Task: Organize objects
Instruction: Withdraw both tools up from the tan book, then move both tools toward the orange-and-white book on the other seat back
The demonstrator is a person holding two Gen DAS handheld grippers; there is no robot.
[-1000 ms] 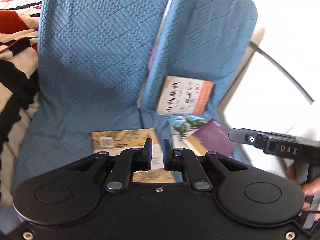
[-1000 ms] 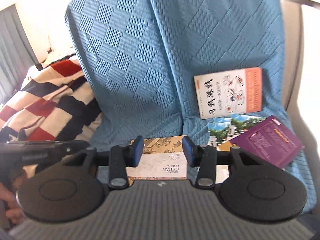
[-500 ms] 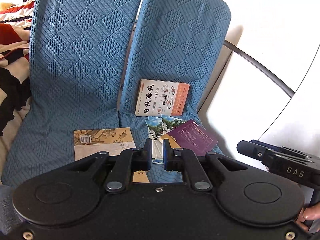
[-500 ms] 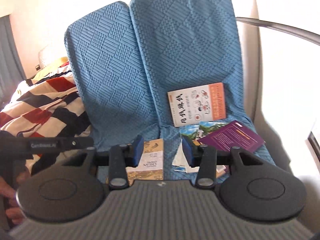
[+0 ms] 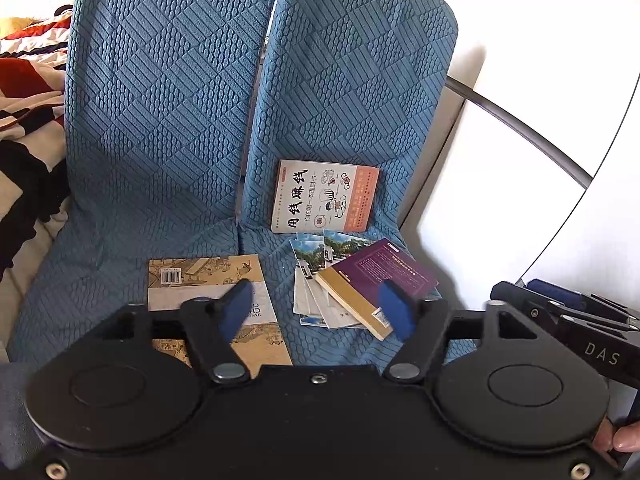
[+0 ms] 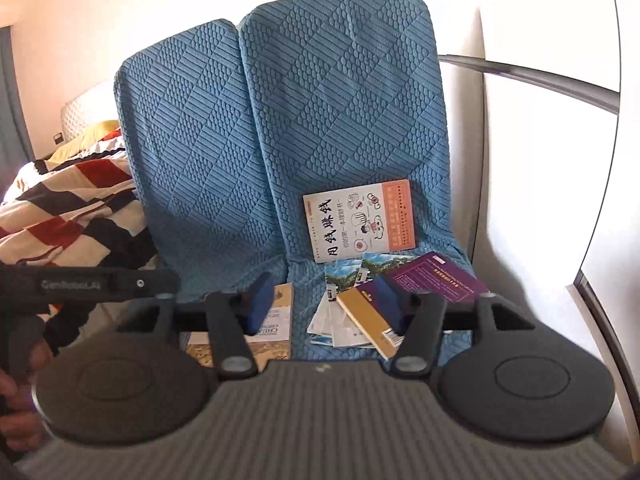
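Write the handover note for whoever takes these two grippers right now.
Left gripper: jaws opening, nothing between them. Right gripper: the same.
On the blue seat cover: tan book lies flat, white-and-orange book leans on the backrest, purple book lies across loose photo cards.
Done: nothing gathered or stacked.
Left: collect the books and cards into one tidy place.

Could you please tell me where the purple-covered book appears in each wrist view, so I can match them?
Left wrist: purple-covered book lies right of centre, on the seat, over the postcards.
Right wrist: purple-covered book sits centre-right, behind the right finger.
Shared landmark: white-and-orange book leaning on the backrest.
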